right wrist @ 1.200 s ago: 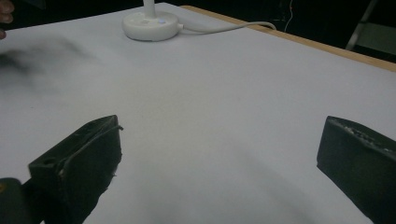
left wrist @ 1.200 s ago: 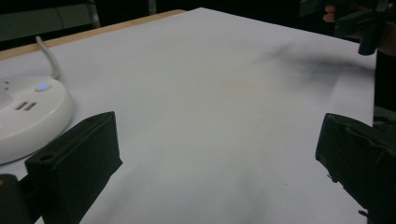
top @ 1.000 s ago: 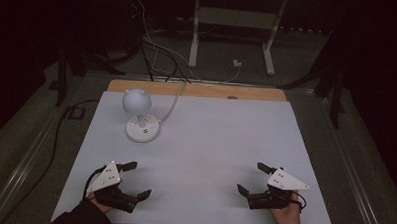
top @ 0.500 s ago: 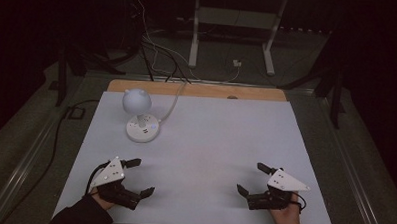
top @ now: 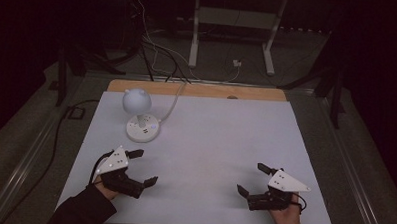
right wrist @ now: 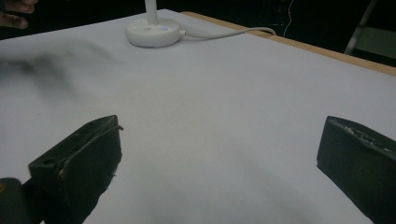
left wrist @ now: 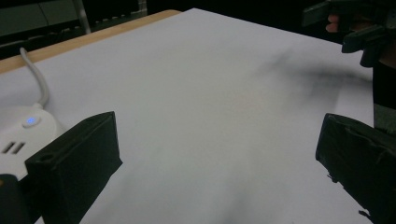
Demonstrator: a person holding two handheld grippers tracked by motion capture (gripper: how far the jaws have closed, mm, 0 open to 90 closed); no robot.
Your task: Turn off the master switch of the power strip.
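While both forearms come in from the bottom edge of the high view, the left gripper [top: 140,167] sits at the lower left of the frame, held low over the white table [top: 220,143] with its grey plate tilted up and its nose turned toward the frame's right. Its jaws stand wide apart, one tip toward the lamp and the other nearer the bottom edge, and nothing lies between them. In the left gripper view the two black jaws rise at the far left and far right of the frame with bare white surface in the gap.

At the lower right of the high view, the right gripper [top: 250,179] is gripped by a hand [top: 283,212] at the very bottom edge, its nose pointing toward the frame's left. It too is spread wide and holds nothing; the right gripper view shows bare table between its jaws.

Up and to the right of the left gripper, left of centre, stands a small white lamp [top: 137,102] with a round head on a round base [top: 142,128], a blue light glowing on the base. Near the left gripper but clear of it, it stands well apart from the right one. A white cable [top: 174,98] runs from the base toward the table's wooden far edge [top: 197,90].
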